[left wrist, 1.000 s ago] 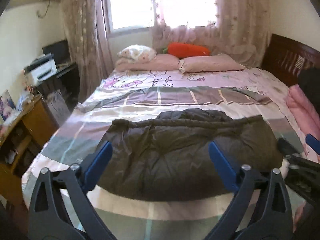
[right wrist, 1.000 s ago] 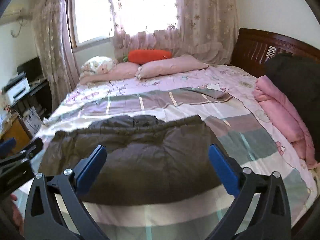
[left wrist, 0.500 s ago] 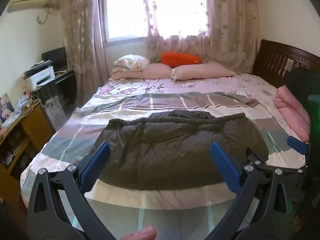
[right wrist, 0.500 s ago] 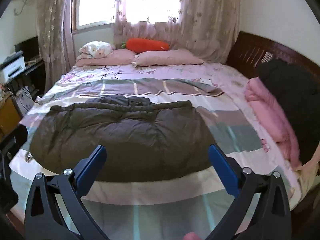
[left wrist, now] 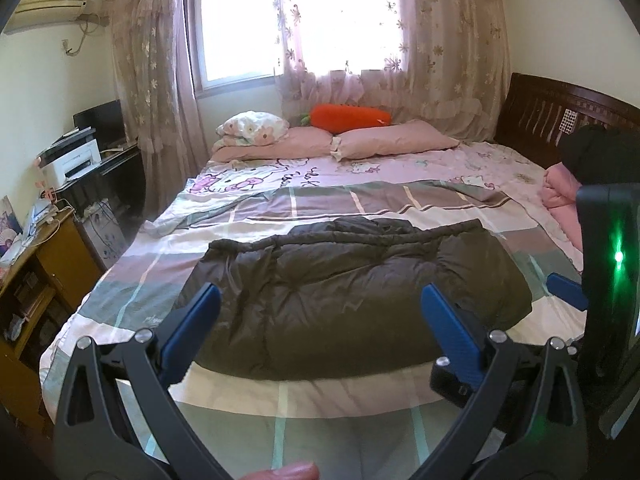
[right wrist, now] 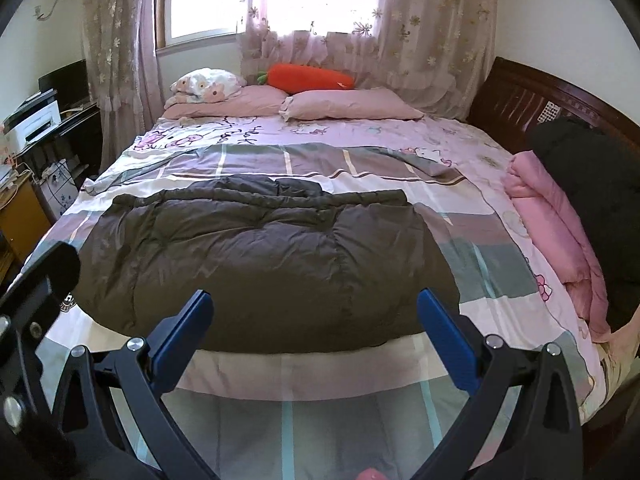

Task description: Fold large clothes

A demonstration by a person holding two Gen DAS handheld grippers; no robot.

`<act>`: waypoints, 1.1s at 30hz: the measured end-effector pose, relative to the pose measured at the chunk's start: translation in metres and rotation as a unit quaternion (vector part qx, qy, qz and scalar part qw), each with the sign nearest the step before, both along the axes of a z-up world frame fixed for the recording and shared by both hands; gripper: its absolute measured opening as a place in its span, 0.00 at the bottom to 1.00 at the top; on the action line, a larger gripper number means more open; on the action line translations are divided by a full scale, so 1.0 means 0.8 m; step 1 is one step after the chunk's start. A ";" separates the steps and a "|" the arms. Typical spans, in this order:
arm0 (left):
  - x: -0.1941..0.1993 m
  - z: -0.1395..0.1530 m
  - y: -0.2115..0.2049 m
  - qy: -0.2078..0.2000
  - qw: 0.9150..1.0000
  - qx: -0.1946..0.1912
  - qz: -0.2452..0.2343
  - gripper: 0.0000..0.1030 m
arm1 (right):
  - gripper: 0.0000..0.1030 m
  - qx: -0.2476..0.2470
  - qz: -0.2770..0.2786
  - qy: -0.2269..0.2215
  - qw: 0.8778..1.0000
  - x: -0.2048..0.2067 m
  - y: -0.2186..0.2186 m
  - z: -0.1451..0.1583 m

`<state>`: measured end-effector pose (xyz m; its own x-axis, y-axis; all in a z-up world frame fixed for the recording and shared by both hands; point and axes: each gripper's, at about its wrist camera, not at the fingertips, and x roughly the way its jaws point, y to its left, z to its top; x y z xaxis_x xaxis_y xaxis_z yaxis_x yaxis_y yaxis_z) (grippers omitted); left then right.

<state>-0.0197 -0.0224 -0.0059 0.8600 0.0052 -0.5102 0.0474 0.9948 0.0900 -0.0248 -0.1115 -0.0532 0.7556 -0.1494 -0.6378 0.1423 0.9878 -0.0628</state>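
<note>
Pulled back and raised since a second ago: both views now take in more of the bed (left wrist: 280, 396) and window. Left claw (left wrist: 320, 320) released, jaws wide apart, holding nothing. Right claw (right wrist: 314, 322) likewise spread and empty. Dark padded coat (right wrist: 260, 264) lying flat across the near half of the bed, crosswise, edges bunched at the far side, clear of both claws. Pink folded bedding (right wrist: 556, 232) and a dark pile at the right edge. Step judged: pause between folds, or first approach. Next move likely calls for descending to the near hem, one claw per corner, clamping, then lifting away toward the pillows.
</note>
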 end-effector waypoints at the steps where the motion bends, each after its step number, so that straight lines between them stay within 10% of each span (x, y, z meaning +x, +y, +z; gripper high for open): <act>1: 0.000 -0.001 -0.001 0.001 1.000 0.002 0.000 0.98 | 0.99 -0.002 0.001 -0.001 1.000 -0.001 0.001 0.000; 33: 0.002 -0.004 0.002 0.010 1.000 0.000 0.005 0.98 | 0.99 -0.006 0.004 0.002 1.000 -0.001 0.001 -0.001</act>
<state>-0.0179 -0.0205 -0.0088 0.8497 0.0134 -0.5271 0.0396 0.9952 0.0890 -0.0258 -0.1105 -0.0543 0.7537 -0.1507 -0.6397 0.1335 0.9882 -0.0756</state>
